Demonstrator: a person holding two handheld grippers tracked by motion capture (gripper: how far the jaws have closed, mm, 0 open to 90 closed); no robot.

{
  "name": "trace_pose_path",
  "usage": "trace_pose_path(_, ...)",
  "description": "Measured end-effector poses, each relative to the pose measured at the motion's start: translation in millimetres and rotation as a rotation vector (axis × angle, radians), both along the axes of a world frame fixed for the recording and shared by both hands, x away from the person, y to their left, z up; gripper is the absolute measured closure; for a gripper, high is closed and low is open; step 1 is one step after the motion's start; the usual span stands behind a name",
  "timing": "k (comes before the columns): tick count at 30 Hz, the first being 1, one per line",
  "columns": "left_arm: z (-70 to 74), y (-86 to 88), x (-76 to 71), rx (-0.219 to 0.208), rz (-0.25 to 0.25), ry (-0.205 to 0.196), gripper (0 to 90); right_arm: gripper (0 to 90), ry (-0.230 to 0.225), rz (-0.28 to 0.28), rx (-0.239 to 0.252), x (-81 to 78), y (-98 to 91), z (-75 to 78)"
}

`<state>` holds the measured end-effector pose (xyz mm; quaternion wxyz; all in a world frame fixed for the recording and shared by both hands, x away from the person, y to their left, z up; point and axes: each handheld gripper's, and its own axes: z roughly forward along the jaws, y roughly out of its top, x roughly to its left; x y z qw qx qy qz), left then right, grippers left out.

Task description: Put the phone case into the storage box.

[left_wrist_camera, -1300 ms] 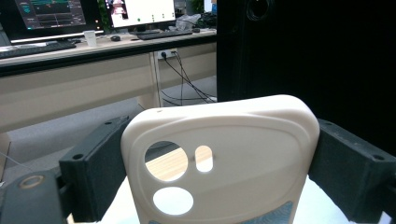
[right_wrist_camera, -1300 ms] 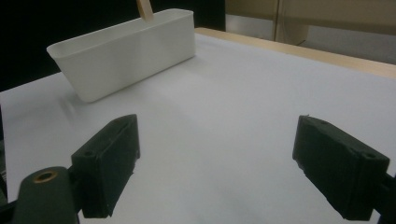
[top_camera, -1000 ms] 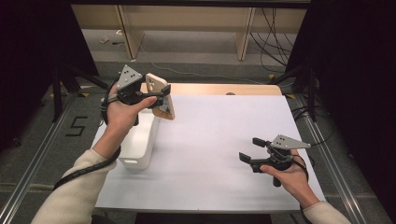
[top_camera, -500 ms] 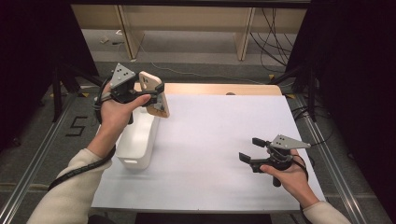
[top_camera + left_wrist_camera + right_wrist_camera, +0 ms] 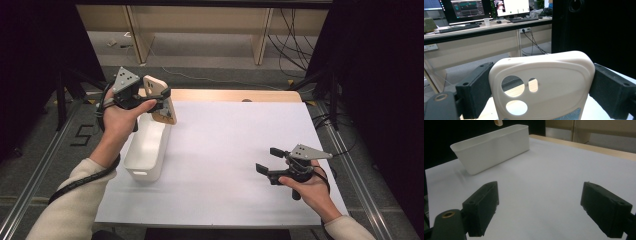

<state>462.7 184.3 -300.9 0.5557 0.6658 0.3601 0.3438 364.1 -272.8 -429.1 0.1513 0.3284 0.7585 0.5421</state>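
A cream phone case [image 5: 159, 98] with camera cut-outs is gripped across its width by my left gripper [image 5: 161, 100], held in the air above the far end of a white rectangular bin [image 5: 146, 150]. In the left gripper view the phone case [image 5: 541, 83] sits between the two black jaws, which press on both its sides. My right gripper [image 5: 267, 160] rests low over the white table sheet at the right front, jaws open and empty. In the right gripper view, the white bin [image 5: 491, 146] stands ahead across the sheet, and a corner of the case [image 5: 498, 122] hangs above it.
A white sheet [image 5: 235, 150] covers the table, with a wooden strip [image 5: 235, 95] along its far edge. Metal rails run down both sides. Beyond the table are wooden furniture legs and cables on the floor.
The left hand with the case dipped slightly left and back, then returned above the bin's far end, with the case more upright. The right hand stayed put.
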Motion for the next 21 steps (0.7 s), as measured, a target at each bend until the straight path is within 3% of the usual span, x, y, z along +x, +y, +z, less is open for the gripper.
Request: trace_pose_path(21, -0.2, 6.3, 8.4, -0.006, 0.023, 0.001, 10.7, 16.1, 0.003, 0.006, 0.000, -0.3, 0.3, -0.3)
